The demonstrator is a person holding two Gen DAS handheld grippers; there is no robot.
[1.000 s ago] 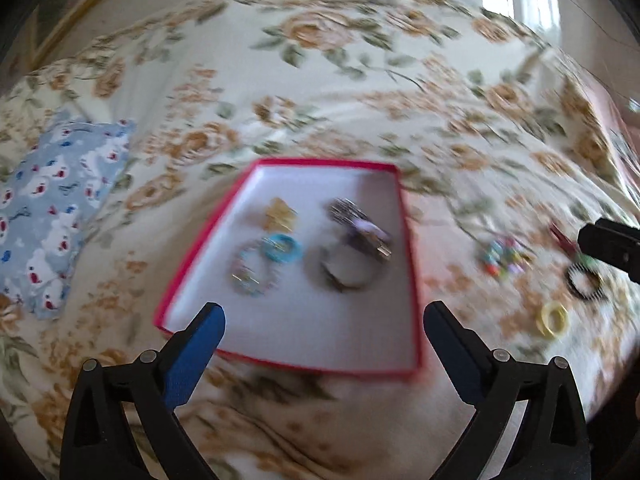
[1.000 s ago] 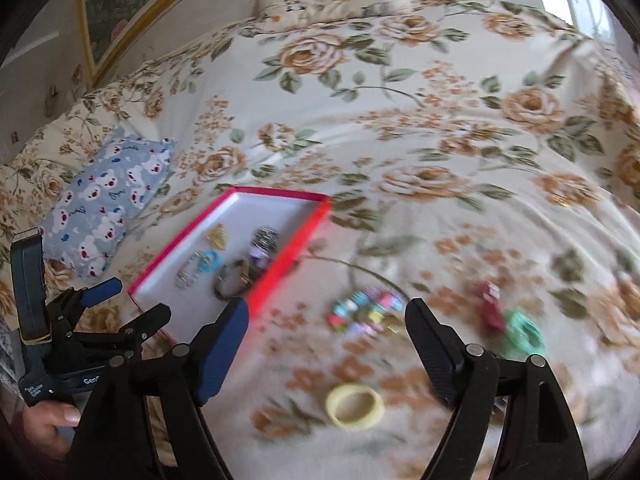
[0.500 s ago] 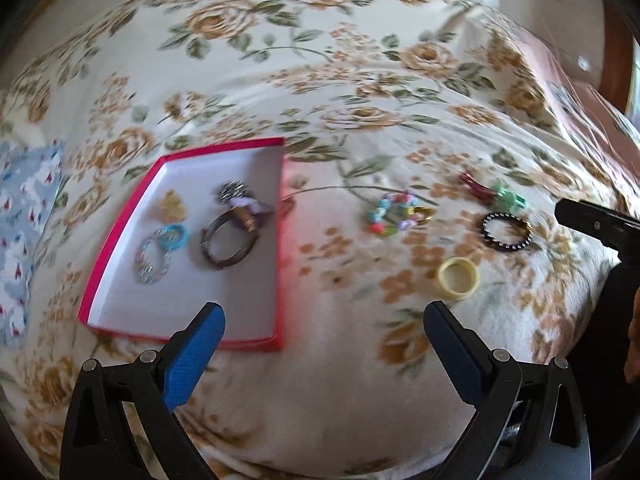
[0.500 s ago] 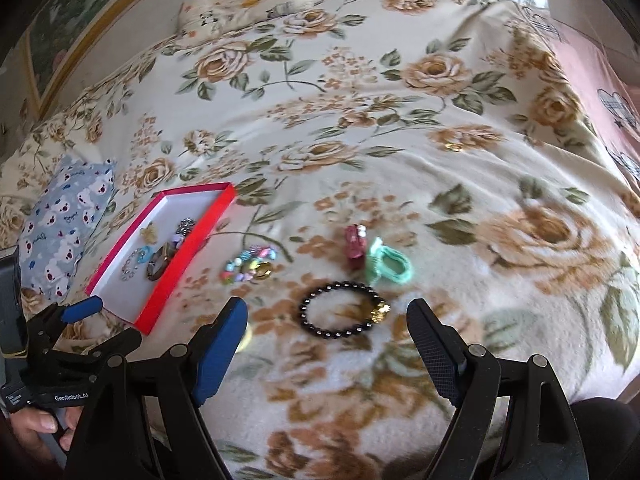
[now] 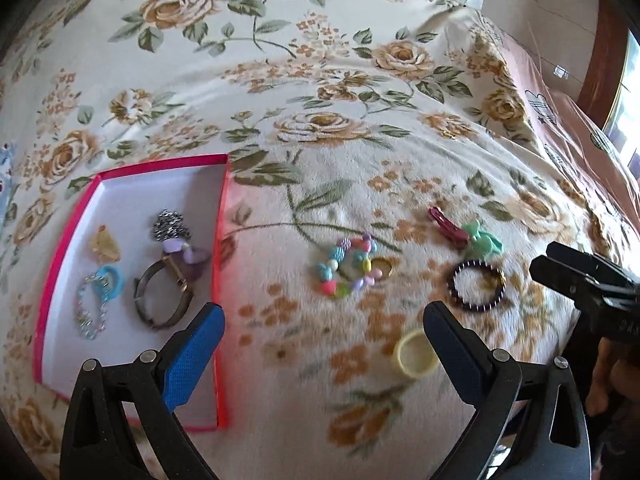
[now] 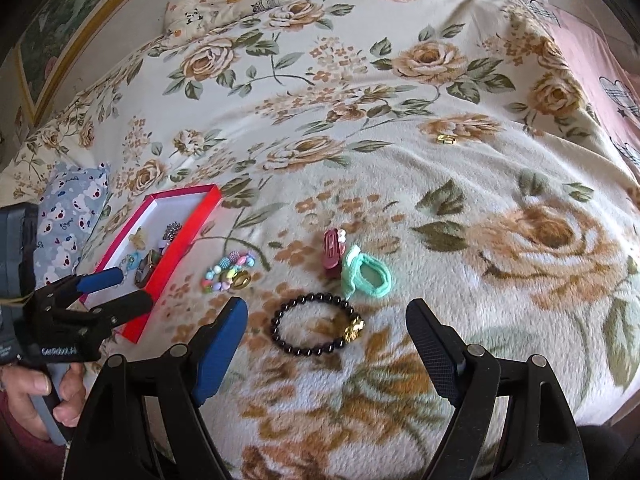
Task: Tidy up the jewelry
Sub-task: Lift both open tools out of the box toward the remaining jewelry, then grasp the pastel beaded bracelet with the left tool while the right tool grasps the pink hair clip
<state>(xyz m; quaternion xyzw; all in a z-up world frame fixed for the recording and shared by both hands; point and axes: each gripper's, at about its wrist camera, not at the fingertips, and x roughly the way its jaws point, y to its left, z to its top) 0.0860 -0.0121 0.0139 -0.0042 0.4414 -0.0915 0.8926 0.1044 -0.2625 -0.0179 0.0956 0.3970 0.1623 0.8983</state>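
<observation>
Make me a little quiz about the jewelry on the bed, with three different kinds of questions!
1. True or false: the black bead bracelet is inside the red box.
2. Which lies nearest the right gripper? A) the colorful bead bracelet B) the black bead bracelet C) the small gold clasp
3. Fill in: the yellow ring rests on the ______ blanket.

Key
1. False: it lies on the blanket, outside the box.
2. B: it sits just ahead of the open fingers.
3. Floral.
</observation>
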